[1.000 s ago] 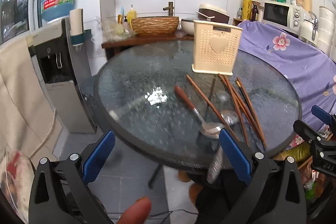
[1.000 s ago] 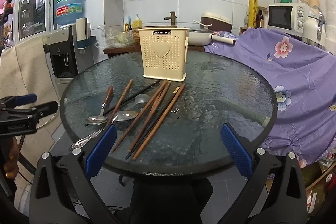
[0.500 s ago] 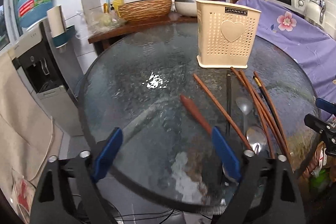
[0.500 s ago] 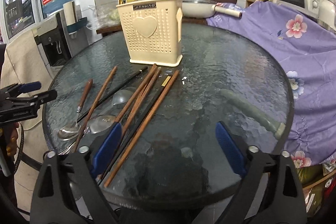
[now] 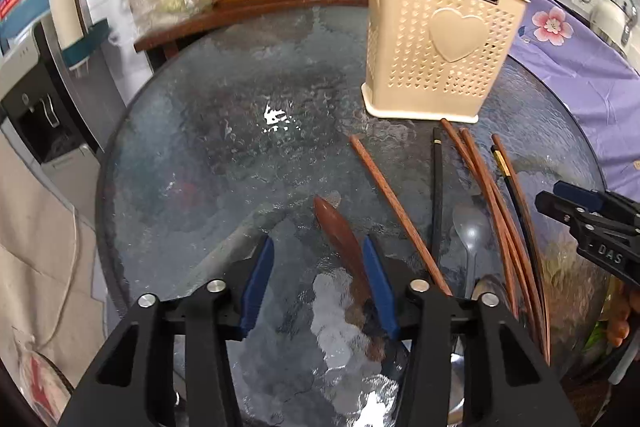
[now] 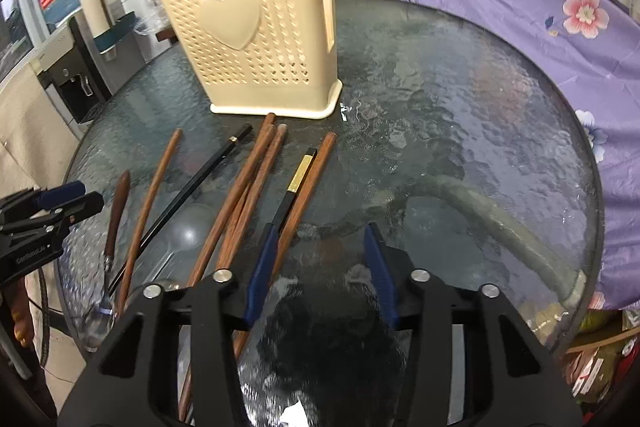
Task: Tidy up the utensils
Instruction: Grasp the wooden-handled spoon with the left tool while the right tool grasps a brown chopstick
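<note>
Both tongs released; left tongs (image 5: 316,279) straddle wooden-handled spoon (image 5: 340,239), right tongs (image 6: 320,267) beside chopsticks (image 6: 240,195).

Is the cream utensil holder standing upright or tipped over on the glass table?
Upright. The cream utensil holder rests on its base on the glass table, open end up; the chopsticks lie flat before it.

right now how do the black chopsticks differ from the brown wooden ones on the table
Colour: the black chopsticks are glossy black, one with a gold band near its end; the brown wooden chopsticks show plain reddish grain. Thickness: the black ones look slimmer than the brown ones. Number: two black ones show against several brown ones. Shared: all lie flat on the glass table, ends toward the cream utensil holder, none inside it.
</note>
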`<state>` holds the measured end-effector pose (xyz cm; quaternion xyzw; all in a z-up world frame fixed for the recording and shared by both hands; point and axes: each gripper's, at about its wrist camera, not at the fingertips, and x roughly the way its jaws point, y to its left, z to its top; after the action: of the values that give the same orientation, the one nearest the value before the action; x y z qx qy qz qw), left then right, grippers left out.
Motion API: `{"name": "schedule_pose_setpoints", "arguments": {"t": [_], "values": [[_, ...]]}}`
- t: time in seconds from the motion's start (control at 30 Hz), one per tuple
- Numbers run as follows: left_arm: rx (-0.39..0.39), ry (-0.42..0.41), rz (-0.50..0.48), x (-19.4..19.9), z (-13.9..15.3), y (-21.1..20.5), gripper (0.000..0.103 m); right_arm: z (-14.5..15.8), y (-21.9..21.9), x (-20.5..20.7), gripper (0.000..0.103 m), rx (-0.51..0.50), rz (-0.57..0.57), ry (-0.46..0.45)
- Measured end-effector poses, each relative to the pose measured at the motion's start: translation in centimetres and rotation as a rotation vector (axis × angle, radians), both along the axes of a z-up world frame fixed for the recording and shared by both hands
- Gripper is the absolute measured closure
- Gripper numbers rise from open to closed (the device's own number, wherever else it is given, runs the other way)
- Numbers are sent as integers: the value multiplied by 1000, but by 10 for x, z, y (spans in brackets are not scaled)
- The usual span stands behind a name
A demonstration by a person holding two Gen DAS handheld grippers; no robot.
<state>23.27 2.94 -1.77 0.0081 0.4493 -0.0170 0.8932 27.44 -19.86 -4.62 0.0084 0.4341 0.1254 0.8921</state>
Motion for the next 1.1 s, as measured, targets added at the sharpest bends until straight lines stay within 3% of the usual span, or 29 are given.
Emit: {"name": "schedule_pose_setpoints", "arguments": {"t": [0.17, 0.6, 0.87, 1.1], "values": [[-10, 21, 0, 7, -3, 0, 66, -6, 6, 12, 63, 14, 7, 40], [-44, 76, 2, 18, -12, -2, 68, -8, 17, 32, 83, -23, 4, 94], [-76, 133, -3, 30, -18, -3, 74, -7, 15, 42, 83, -2, -16, 118], [-24, 142, -5, 40, -20, -14, 80, -4, 18, 58, 84, -1, -34, 144]]}}
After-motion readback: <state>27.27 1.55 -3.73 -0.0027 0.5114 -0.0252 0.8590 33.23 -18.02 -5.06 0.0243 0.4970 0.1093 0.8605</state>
